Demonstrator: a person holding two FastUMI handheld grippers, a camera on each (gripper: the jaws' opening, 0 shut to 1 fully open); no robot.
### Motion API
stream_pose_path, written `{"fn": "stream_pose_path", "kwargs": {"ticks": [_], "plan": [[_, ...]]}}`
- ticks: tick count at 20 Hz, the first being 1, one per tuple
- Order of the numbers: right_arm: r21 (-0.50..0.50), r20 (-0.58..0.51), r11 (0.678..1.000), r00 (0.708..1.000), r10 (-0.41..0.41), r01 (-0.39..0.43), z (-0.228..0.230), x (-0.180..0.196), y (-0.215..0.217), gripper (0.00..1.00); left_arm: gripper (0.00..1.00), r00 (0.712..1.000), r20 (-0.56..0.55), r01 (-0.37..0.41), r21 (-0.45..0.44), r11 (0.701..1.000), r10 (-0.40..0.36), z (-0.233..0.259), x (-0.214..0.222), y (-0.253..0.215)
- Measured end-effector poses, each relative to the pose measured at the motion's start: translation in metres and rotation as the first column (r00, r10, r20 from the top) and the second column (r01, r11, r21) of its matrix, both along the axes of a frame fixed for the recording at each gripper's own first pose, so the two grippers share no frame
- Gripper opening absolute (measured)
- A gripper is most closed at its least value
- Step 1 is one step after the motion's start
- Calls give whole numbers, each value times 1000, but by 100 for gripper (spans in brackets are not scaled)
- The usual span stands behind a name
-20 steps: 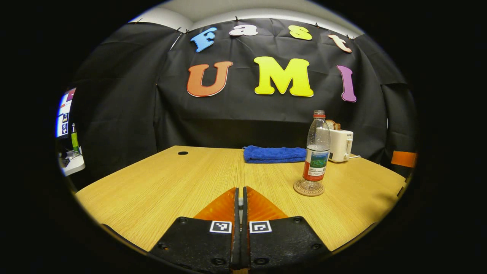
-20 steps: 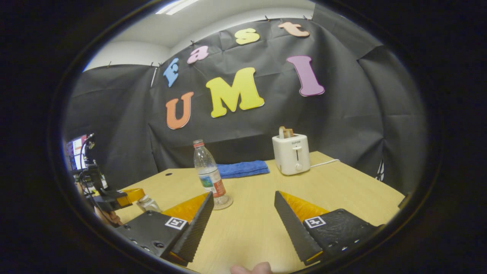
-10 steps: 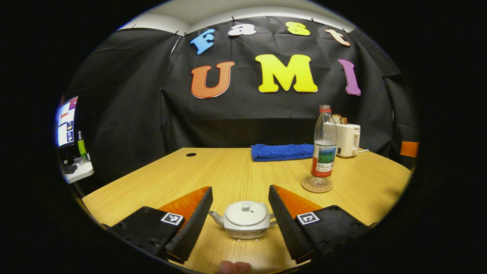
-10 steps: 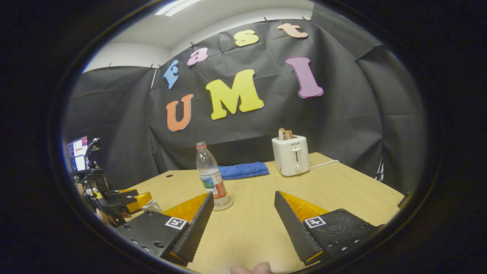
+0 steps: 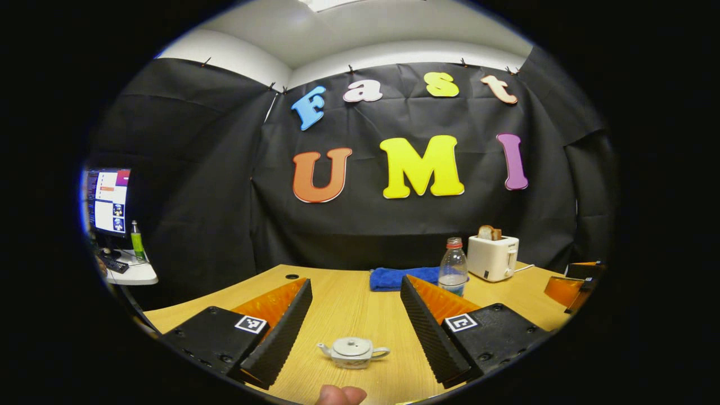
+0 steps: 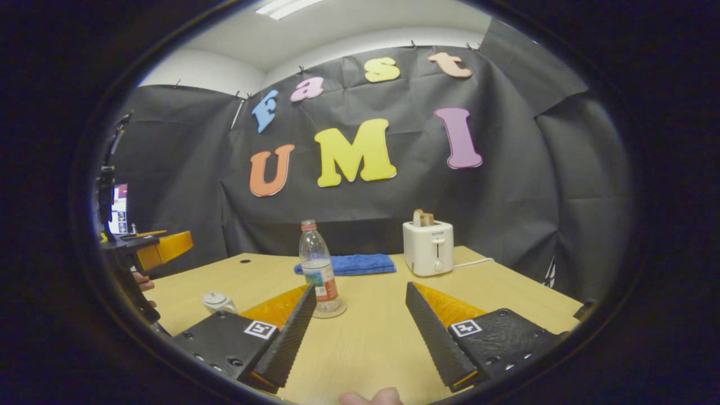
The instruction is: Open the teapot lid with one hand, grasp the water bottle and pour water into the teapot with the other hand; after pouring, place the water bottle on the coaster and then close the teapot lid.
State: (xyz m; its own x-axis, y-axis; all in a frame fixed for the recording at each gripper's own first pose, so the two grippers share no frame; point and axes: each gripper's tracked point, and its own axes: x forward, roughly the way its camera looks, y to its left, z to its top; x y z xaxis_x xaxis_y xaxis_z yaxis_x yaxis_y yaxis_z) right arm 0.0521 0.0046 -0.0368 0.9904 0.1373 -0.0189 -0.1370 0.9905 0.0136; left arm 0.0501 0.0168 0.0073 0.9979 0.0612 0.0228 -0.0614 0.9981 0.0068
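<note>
Left tongs (image 5: 355, 315) apart above small white lidded teapot (image 5: 352, 352), right tongs (image 6: 358, 322) apart, clear red-capped water bottle (image 6: 318, 269) upright

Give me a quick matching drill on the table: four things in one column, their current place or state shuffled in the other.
Things:
1. teapot
2. water bottle
3. blue towel
4. toaster

States:
A. folded flat near the back wall
B. holds bread slices, cord trailing off
C. lid on, sits between the open left gripper fingers' line of view
D. stands upright on the coaster

Pairs: 1-C, 2-D, 3-A, 4-B
</note>
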Motion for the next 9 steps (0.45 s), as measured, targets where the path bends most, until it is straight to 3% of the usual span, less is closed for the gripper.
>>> {"fn": "stream_pose_path", "kwargs": {"ticks": [1,4,9], "plan": [[-10,24,1000,1000,-10,10,6,-5,2,96,99,1000,5,7,4,1000,-7,0,-6,-6],[-26,77,1000,997,-8,10,16,-20,12,92,98,1000,15,11,11,1000,-11,-3,-23,-18],[-16,126,1000,992,-10,12,19,-48,9,96,98,1000,22,9,-32,999,-8,-13,-53,-20]]}}
